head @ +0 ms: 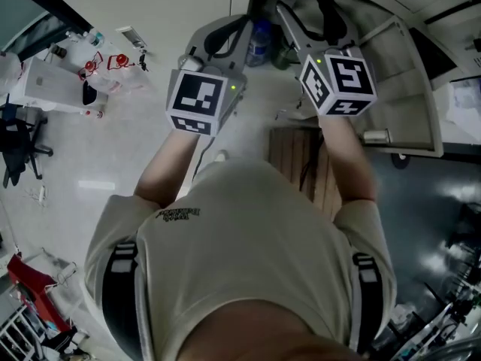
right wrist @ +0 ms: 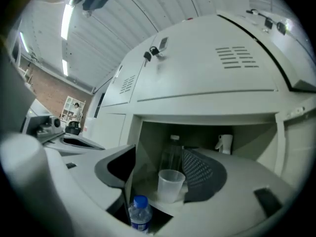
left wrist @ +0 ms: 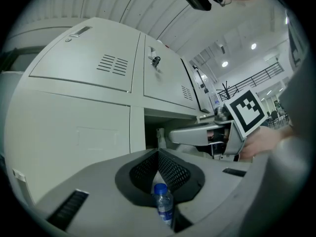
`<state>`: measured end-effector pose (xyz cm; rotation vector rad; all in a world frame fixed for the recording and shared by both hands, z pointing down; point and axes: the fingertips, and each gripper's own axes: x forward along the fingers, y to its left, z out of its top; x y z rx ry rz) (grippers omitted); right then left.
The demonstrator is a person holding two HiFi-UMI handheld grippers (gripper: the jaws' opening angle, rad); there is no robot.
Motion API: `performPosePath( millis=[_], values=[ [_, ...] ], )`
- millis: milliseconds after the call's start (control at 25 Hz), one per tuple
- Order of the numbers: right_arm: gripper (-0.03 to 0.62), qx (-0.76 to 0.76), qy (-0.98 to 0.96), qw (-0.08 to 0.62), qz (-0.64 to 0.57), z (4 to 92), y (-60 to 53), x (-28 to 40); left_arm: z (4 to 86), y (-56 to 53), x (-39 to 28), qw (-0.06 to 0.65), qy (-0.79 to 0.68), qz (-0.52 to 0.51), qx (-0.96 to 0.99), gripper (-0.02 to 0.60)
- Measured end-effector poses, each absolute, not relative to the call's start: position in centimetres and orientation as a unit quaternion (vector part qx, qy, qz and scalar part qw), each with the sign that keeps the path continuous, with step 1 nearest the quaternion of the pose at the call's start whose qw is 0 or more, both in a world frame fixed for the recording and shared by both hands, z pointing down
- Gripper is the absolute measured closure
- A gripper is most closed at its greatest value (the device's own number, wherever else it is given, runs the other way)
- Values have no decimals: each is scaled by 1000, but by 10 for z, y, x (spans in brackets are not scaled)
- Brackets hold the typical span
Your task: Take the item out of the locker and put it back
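STEP: taking-out is beginning, I judge | right gripper [right wrist: 159, 158] is gaping wide, clear cup [right wrist: 170, 184] sitting between its jaws on the open locker [right wrist: 207, 90] shelf, unpinched | left gripper [left wrist: 158, 154] is hovering pinched together, empty | NEXT: closing gently on the thin cup, then drawing it out level.

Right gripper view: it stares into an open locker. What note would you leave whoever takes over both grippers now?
Left gripper: shut, empty.
Right gripper: open, lined up on the clear cup, not pressing it.
Cup stands at the shelf front in the open locker; a clear bottle and white sprayer behind it. A blue-capped bottle stands lower down, unheld.
Done: locker open. Whether anything was out already is not shown.
To do, likely: grip the cup, lift it out, set it back.
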<state>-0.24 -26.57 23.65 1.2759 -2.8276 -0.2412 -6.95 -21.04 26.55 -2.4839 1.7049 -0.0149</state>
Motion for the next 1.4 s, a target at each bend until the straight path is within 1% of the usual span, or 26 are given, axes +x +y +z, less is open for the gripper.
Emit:
performPosePath(
  millis=[40,80,160,240,400,440,480,600,680,760,800,840,1120,1160,1280,1400],
  values=[
    [314,410,-908,10,-82,231,-261,0,261,-209,-71,68,565,-2,-823,568],
    [329,411,-907,5,-89,226,-257,3,256,-208,-72,73,566,0,-821,568],
    [329,415,-903,-2,-109,217,-250,10,249,-206,-74,84,567,2,-819,568],
    [403,419,-898,-6,-136,211,-242,14,243,-203,-75,92,567,3,-819,568],
    [407,411,-898,-17,-156,205,-223,16,230,-192,-72,101,561,8,-821,568],
    [449,409,-899,-21,-158,201,-218,16,226,-189,-72,104,559,10,-822,568],
    [474,407,-898,-24,-163,198,-213,17,222,-185,-71,106,558,15,-823,568],
    [474,398,-901,-34,-170,188,-198,20,211,-174,-70,114,554,27,-824,568],
    [499,393,-904,-43,-165,184,-189,24,205,-167,-69,119,552,31,-825,568],
    [500,390,-906,-50,-159,182,-181,27,202,-160,-69,123,549,33,-826,568],
    [513,389,-906,-53,-156,181,-177,28,202,-157,-68,124,548,33,-827,568],
    [574,388,-907,-55,-154,182,-173,30,202,-155,-68,124,547,32,-827,568],
    [582,376,-917,-37,-129,207,-153,39,222,-140,-58,104,531,19,-841,568],
    [591,375,-918,-33,-127,211,-151,40,227,-138,-56,101,529,14,-843,568],
    [591,376,-918,-24,-124,224,-144,43,244,-135,-55,79,527,1,-846,568],
    [591,371,-923,-29,-98,236,-139,44,262,-133,-57,52,531,-7,-846,568]
  ],
)
